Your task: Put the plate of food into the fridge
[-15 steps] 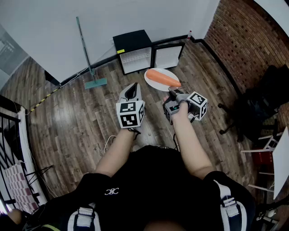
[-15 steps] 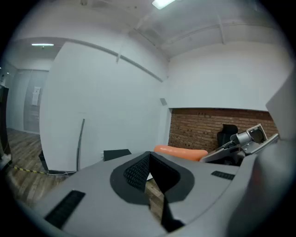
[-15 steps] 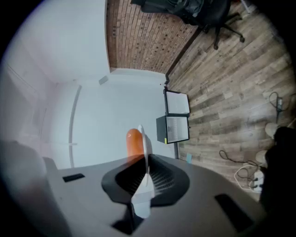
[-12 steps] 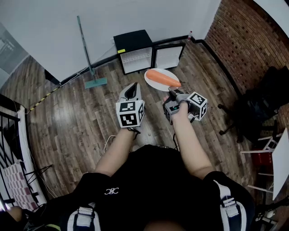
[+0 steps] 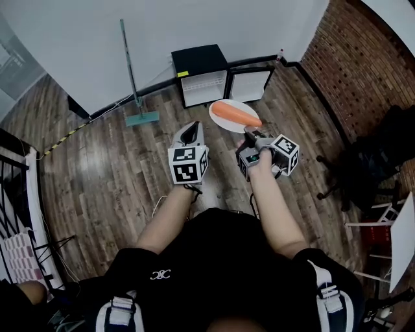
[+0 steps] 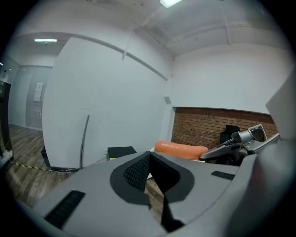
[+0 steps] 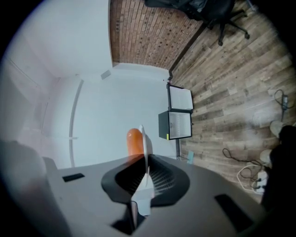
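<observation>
Currently I read the right claw (image 5: 248,133) as clamped narrow on the near rim of the white plate (image 5: 224,118). In the right gripper view the plate (image 7: 145,152) stands edge-on between the two pads, and both pads press on it. One long orange food item (image 5: 237,115) lies across the plate.

Position of the load:
- The plate is carried in the air over the wooden floor (image 5: 117,168), out ahead of the right claw.
- The plate is outside the fridge (image 5: 202,74), on the near side of its opening and apart from it.

The left claw (image 5: 189,126) is level with the right claw and just to its left. In the left gripper view its jaws meet at the tips and I see nothing between them; the plate's orange food item (image 6: 180,149) shows beyond them.

Surroundings:
- The fridge is a small black unit standing against the white wall (image 5: 162,26). Its white interior is exposed.
- The fridge door (image 5: 251,84) is swung fully open to the right.
- A mop (image 5: 133,71) leans on the wall left of the fridge, with its flat head on the floor.
- A brick wall (image 5: 363,45) runs along the right side, with an office chair (image 7: 208,9) near it
</observation>
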Demonstrator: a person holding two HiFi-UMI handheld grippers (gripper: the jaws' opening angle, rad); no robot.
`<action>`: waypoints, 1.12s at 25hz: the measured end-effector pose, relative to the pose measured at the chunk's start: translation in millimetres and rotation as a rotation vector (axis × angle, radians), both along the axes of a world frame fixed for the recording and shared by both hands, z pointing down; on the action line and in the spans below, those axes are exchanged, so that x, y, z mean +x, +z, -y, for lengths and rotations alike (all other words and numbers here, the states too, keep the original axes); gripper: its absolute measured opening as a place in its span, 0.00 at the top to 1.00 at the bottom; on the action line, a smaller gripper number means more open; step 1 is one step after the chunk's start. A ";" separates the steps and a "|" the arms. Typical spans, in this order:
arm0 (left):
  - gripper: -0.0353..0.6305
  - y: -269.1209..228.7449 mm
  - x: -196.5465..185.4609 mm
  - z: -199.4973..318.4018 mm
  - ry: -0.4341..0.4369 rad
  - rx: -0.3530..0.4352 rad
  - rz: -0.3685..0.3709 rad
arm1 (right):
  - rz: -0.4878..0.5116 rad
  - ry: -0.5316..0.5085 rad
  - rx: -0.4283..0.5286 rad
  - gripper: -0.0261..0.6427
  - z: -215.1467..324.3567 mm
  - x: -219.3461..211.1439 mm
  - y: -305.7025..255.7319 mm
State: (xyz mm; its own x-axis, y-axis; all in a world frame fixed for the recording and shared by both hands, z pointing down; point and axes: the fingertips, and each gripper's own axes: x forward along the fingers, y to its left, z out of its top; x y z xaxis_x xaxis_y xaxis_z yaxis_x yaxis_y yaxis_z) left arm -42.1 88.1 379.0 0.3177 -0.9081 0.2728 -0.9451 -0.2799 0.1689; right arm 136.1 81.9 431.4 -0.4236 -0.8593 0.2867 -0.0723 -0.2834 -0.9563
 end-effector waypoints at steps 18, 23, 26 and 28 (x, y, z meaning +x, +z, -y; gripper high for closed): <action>0.95 34.7 -58.9 37.9 0.026 -0.046 -0.053 | -0.039 0.024 0.005 0.91 34.0 -49.4 14.5; 0.95 41.4 -55.9 71.2 0.004 -0.053 -0.040 | -0.012 0.028 0.019 0.91 67.6 -37.1 19.8; 0.95 41.2 -46.7 97.7 -0.008 -0.053 -0.029 | -0.005 0.003 0.033 0.91 98.0 -28.9 17.6; 0.95 35.9 -36.7 120.4 -0.009 -0.048 -0.016 | -0.005 -0.004 0.056 0.91 125.6 -21.2 11.6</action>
